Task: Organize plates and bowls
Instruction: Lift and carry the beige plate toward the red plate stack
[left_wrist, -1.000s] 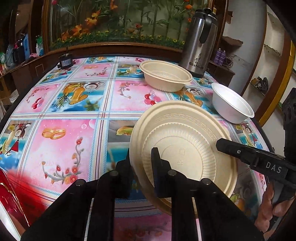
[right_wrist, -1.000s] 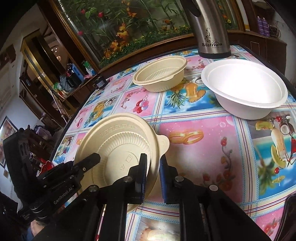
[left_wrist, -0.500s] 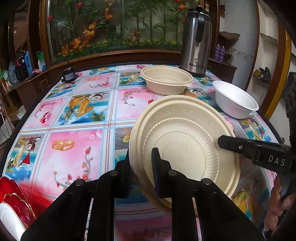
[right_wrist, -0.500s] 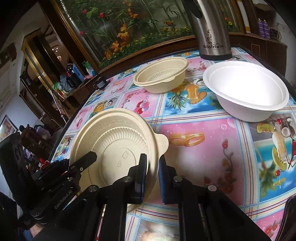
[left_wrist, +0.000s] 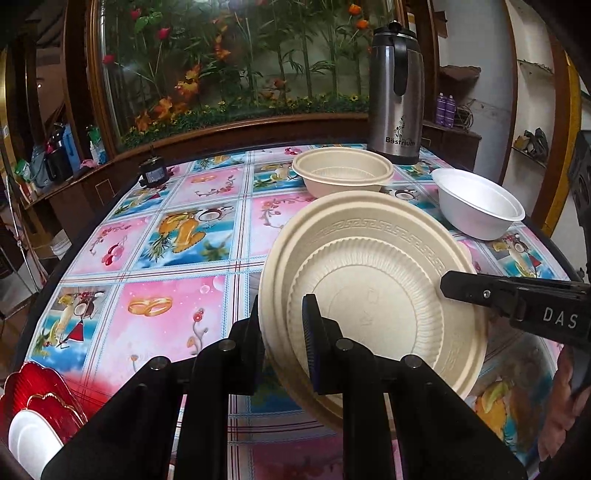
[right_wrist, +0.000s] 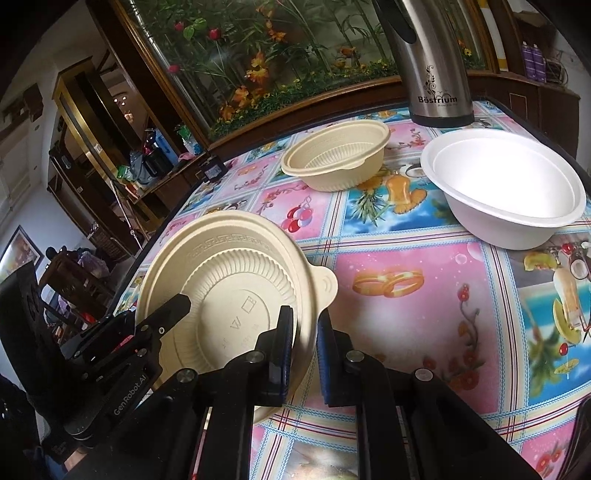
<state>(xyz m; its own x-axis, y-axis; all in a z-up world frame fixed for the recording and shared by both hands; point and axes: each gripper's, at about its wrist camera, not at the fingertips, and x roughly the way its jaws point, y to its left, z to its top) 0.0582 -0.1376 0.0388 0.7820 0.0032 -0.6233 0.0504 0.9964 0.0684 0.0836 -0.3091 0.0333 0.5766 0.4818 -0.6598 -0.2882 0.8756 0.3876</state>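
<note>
A beige ribbed bowl with a patterned rim and a small tab handle is held tilted above the flowered tablecloth, its round face toward both cameras. My left gripper is shut on its left rim and shows again in the right wrist view. On the opposite rim my right gripper is shut, seen from the left as a black finger. A second beige bowl and a white bowl stand upright on the far side of the table.
A steel thermos jug stands behind the two bowls. A red scalloped plate with a white plate on it lies at the near left edge. A small black object sits at the far left edge. A planted glass wall backs the table.
The left gripper has rolled and tipped, so the held bowl stands a little more upright. The right gripper has stayed put, and both grips have held.
</note>
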